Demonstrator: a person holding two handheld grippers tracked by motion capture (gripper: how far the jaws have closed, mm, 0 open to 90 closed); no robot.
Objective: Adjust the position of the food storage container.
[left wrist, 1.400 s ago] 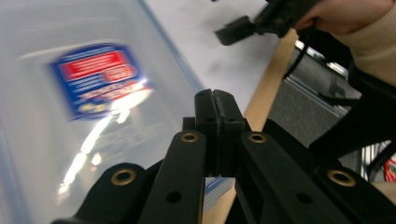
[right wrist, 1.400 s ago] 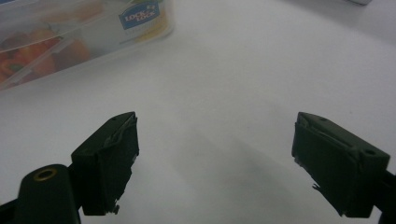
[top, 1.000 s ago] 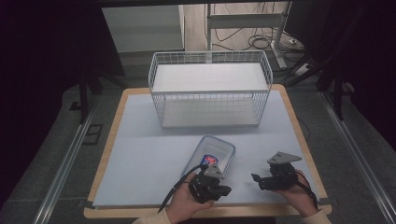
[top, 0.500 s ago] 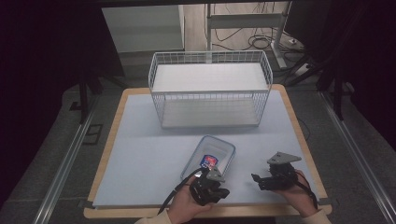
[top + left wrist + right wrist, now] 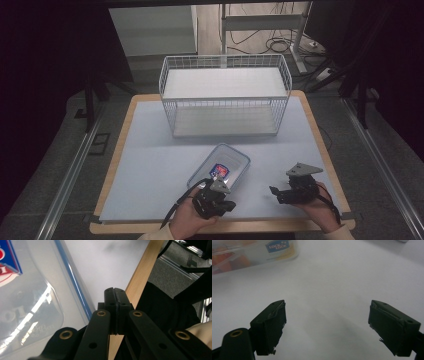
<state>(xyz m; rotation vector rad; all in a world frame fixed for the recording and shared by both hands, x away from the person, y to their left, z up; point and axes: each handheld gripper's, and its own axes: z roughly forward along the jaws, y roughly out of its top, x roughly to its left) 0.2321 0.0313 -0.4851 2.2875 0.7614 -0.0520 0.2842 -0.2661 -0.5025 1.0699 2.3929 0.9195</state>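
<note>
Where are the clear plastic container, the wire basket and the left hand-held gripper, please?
clear plastic container (image 5: 231,161): high view, on its lid's upper middle.
wire basket (image 5: 225,106): high view, on its front wall.
left hand-held gripper (image 5: 115,298): left gripper view, where its closed fingertips meet.

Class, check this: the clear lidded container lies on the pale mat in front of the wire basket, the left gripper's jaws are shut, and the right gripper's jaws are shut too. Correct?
One slip: the right gripper has its jaws wide apart over bare mat, as the right gripper view shows. The rest stands: container, wire basket, left gripper shut.
</note>
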